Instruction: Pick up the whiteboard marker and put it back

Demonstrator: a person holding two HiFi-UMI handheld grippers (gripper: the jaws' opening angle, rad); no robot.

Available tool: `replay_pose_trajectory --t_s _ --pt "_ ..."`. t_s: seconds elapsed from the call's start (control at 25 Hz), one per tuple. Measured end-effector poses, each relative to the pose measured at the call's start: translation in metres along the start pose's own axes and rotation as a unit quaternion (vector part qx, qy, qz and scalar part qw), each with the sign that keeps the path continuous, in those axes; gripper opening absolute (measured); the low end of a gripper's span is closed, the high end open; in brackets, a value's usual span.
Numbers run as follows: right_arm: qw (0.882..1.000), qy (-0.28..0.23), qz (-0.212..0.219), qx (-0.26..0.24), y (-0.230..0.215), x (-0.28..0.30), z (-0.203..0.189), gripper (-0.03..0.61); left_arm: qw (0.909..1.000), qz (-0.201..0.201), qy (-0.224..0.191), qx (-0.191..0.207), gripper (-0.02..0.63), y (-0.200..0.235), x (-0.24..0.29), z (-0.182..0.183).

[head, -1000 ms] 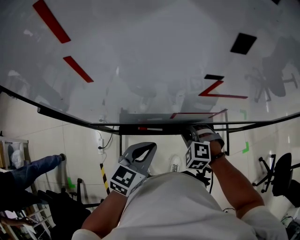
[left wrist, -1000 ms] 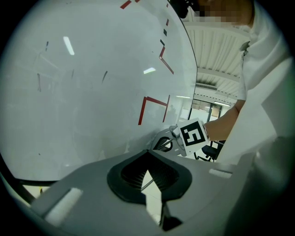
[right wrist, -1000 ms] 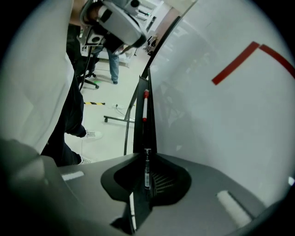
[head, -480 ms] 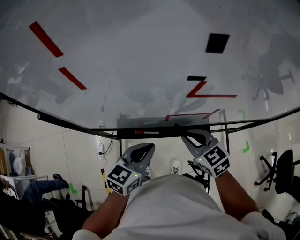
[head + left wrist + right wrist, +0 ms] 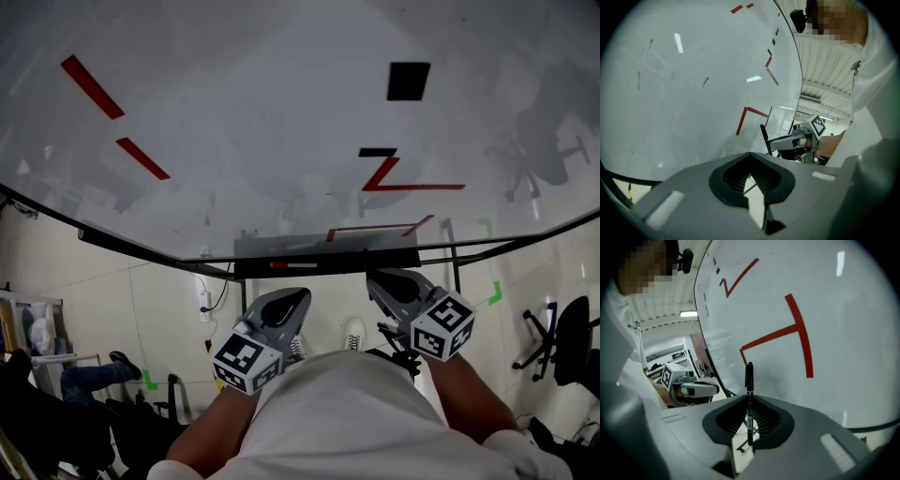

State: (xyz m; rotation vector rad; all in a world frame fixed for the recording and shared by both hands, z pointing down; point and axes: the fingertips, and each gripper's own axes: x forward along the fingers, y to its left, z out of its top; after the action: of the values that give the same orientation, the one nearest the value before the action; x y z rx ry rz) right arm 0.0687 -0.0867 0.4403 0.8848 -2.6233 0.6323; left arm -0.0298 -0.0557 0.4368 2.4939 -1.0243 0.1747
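Clamping the whiteboard marker, label illegible, is right gripper.

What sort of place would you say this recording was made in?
Probably an office or lab workroom. A large whiteboard with red lines fills the head view, a wheeled office chair stands at the right, and the right gripper holds a black whiteboard marker.

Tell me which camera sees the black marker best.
The right gripper view: the marker stands large, clamped in the right gripper. The left gripper view shows it tiny; the head view doesn't show it.
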Motion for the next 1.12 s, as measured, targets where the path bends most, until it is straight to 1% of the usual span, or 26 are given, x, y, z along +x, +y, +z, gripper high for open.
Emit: replay_pose_trajectory --t_s 0.2,0.48,0.64,1.12 --pt "1.0 -0.011 -0.004 0.004 0.007 -0.01 0.0 0.038 1.0 0.003 -0.004 -0.001 0.017 -0.001 -0.002 0.001" --pt "0.998 -0.044 0.0 0.045 0.015 -0.027 0.005 0.038 0.9999 -0.002 -0.011 0.0 0.017 -0.006 -0.001 0.004" --pt "0.997 -0.048 0.006 0.056 0.02 -0.027 0.0 0.038 0.9998 -0.011 -0.015 0.001 0.017 -0.011 0.001 0.007" --pt "0.997 -0.047 0.008 0.055 0.021 -0.028 -0.002 0.038 0.9998 -0.012 -0.013 0.012 0.015 -0.013 0.001 0.008"
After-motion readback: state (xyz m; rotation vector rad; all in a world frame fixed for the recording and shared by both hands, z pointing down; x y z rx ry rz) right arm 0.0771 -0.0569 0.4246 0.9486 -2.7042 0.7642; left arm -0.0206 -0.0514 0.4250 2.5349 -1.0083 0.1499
